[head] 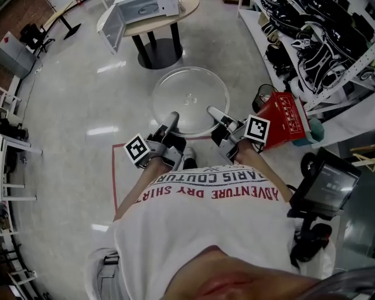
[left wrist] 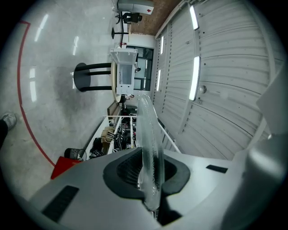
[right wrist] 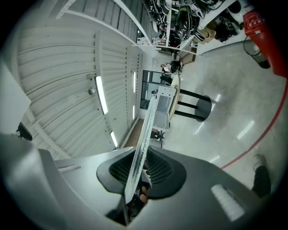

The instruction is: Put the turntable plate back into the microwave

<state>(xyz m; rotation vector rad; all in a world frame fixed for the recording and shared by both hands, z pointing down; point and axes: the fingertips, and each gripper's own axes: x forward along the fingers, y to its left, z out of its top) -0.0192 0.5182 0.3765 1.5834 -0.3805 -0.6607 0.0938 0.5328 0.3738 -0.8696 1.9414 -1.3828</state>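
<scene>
Over a glossy floor point(head: 70, 99), the plate point(head: 190, 94) hangs mid-frame, its near rim clamped by the left gripper point(head: 170, 123) and right gripper point(head: 217, 115), the microwave point(head: 140, 13) well apart at top; stiff glass, probably heavy, slick and brittle, so two rim grips suit.

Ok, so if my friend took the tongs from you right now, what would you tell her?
Left tongs: shut on the near rim of the glass turntable plate.
Right tongs: shut on the same rim, beside the left.
The plate is held roughly flat in the air above the floor, between both tongs.
The microwave sits on a round table ahead, and its door looks open.
Done: the plate is gripped and lifted.
Left: carry it to the microwave and set it inside.
</scene>
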